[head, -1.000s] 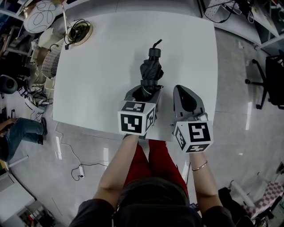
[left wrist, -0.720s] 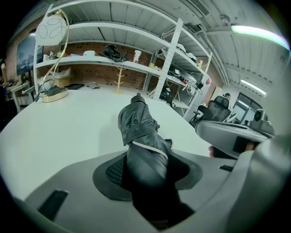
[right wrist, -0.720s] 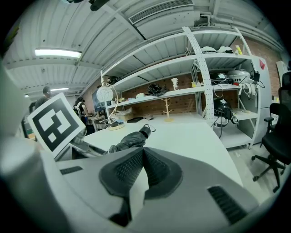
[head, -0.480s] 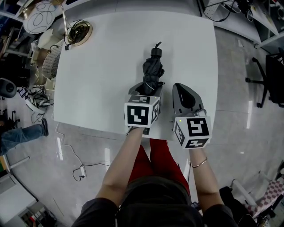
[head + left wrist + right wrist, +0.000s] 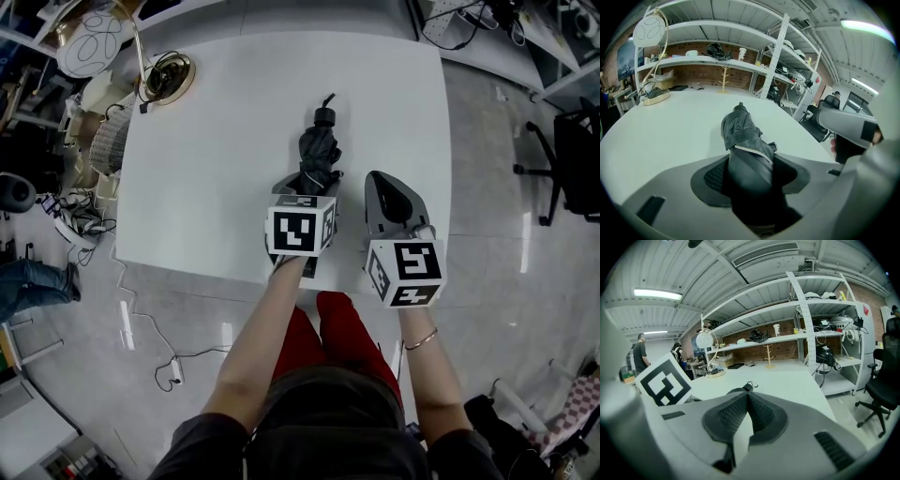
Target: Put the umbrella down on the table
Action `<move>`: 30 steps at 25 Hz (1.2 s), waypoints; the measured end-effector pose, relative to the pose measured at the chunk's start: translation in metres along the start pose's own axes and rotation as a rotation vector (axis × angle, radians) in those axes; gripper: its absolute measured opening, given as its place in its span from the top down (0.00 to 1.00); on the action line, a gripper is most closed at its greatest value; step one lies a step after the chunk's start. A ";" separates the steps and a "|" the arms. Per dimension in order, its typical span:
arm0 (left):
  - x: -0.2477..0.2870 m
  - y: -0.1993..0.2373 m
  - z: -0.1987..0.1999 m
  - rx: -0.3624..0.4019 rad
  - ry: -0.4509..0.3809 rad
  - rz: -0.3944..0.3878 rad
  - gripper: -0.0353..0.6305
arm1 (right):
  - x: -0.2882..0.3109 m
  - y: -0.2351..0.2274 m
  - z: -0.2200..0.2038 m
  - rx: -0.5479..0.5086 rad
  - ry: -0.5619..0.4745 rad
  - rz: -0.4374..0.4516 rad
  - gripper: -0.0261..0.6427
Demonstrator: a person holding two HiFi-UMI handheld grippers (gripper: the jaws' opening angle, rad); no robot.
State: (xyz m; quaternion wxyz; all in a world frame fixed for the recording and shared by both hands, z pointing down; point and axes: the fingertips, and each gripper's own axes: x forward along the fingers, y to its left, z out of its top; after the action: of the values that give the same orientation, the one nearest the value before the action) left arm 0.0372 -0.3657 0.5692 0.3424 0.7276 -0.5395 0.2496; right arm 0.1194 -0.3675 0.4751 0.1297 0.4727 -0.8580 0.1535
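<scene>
While the person sits at the near edge of the white table [image 5: 206,141], the head view looks down on both grippers held over it side by side. A folded black umbrella [image 5: 319,155] lies lengthwise on the tabletop, its handle and strap pointing away from the person. Its near end runs in under the left gripper [image 5: 305,187], whose marker cube [image 5: 300,230] hides the jaws from above. The right gripper [image 5: 377,180] hangs just beside it, apart from the umbrella. A lamp [image 5: 167,75] with a round gold base stands at the far left corner, and an office chair [image 5: 572,159] is on the floor to the right.

From the left gripper view, the umbrella [image 5: 743,140] stretches out across the table [image 5: 670,122], its near end between the jaws of the left gripper [image 5: 754,160]. Those jaws are opening: the ribbed left pad [image 5: 715,177] stands clear of the fabric and a dark gap shows on the other side. Shelving [image 5: 740,51] lines the brick wall behind, and the right gripper [image 5: 848,129] shows at the right.

From the right gripper view, the right gripper [image 5: 747,397] has its jaws closed tip to tip with nothing between them. Past the tips, the umbrella [image 5: 736,391] shows low on the table [image 5: 787,383], the left gripper's cube [image 5: 663,380] to its left.
</scene>
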 end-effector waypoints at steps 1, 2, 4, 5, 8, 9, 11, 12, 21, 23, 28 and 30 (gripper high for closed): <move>-0.001 0.000 0.001 0.004 -0.005 0.007 0.58 | -0.002 0.000 0.003 -0.002 -0.005 -0.004 0.94; -0.002 0.001 0.002 0.009 -0.013 0.015 0.57 | -0.004 -0.001 0.006 -0.005 -0.010 -0.008 0.94; -0.004 0.002 0.005 0.022 -0.034 0.031 0.54 | -0.008 -0.002 0.011 -0.006 -0.021 -0.019 0.94; -0.005 0.002 0.006 0.027 -0.044 0.036 0.53 | -0.011 -0.003 0.014 -0.005 -0.026 -0.026 0.94; -0.009 0.001 0.006 0.032 -0.064 0.043 0.51 | -0.019 -0.003 0.021 -0.001 -0.043 -0.043 0.94; -0.011 0.001 0.006 0.037 -0.070 0.047 0.50 | -0.022 -0.002 0.024 -0.002 -0.050 -0.047 0.94; -0.014 0.001 0.008 0.045 -0.085 0.057 0.50 | -0.026 0.000 0.030 -0.010 -0.064 -0.054 0.94; -0.015 0.001 0.009 0.043 -0.093 0.062 0.50 | -0.028 0.001 0.033 -0.014 -0.070 -0.058 0.94; -0.034 -0.006 0.016 0.047 -0.171 0.072 0.50 | -0.050 -0.001 0.045 -0.008 -0.104 -0.089 0.94; -0.041 -0.008 0.019 0.052 -0.188 0.062 0.50 | -0.054 0.000 0.048 -0.009 -0.112 -0.097 0.94; -0.064 -0.014 0.033 0.046 -0.260 0.028 0.51 | -0.066 0.001 0.053 -0.010 -0.131 -0.112 0.94; -0.076 -0.016 0.040 0.046 -0.293 0.008 0.52 | -0.069 0.003 0.056 -0.004 -0.140 -0.118 0.94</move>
State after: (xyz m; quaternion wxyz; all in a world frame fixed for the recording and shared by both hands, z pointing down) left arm 0.0305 -0.3472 0.4841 0.2422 0.7616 -0.5810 0.1543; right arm 0.1488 -0.3342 0.3978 0.0794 0.5317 -0.8360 0.1105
